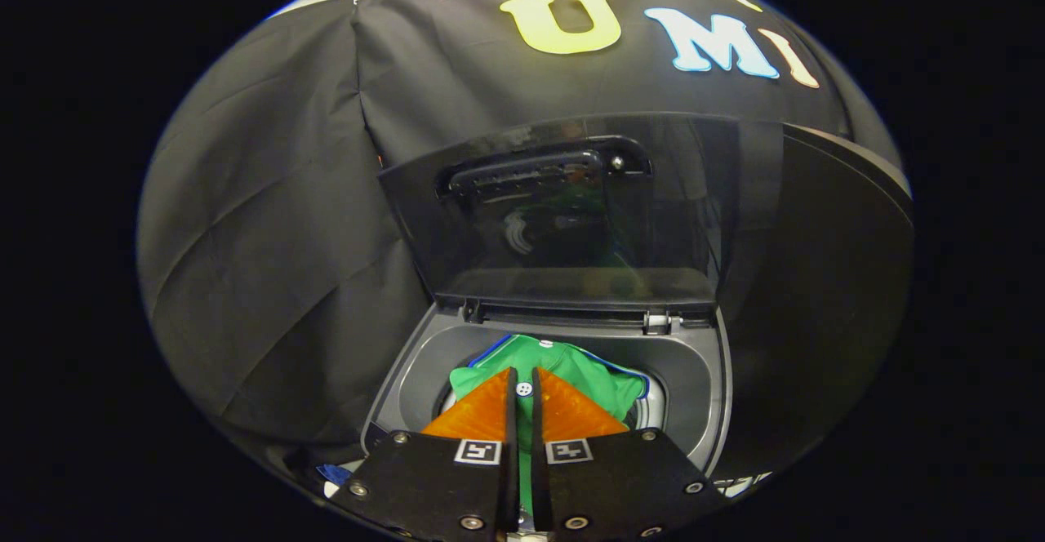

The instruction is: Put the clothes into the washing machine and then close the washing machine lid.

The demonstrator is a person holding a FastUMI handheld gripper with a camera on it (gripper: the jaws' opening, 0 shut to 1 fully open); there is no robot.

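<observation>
Gripper (522, 383) fingers are pressed nearly together, pinching a fold of the green garment (563, 366) in the narrow slit between them, with a small white button showing at the tips. Soft and rumpled, with a thin blue trim along its edge, that cloth lies inside the round opening of the washing machine (694, 379), whose smooth grey plastic rim curves around it. Beyond the fingers the lid (563, 215) stands raised, a glossy dark translucent panel with rounded corners and a moulded ribbed handle near its top edge, hinged at the back of the opening.
</observation>
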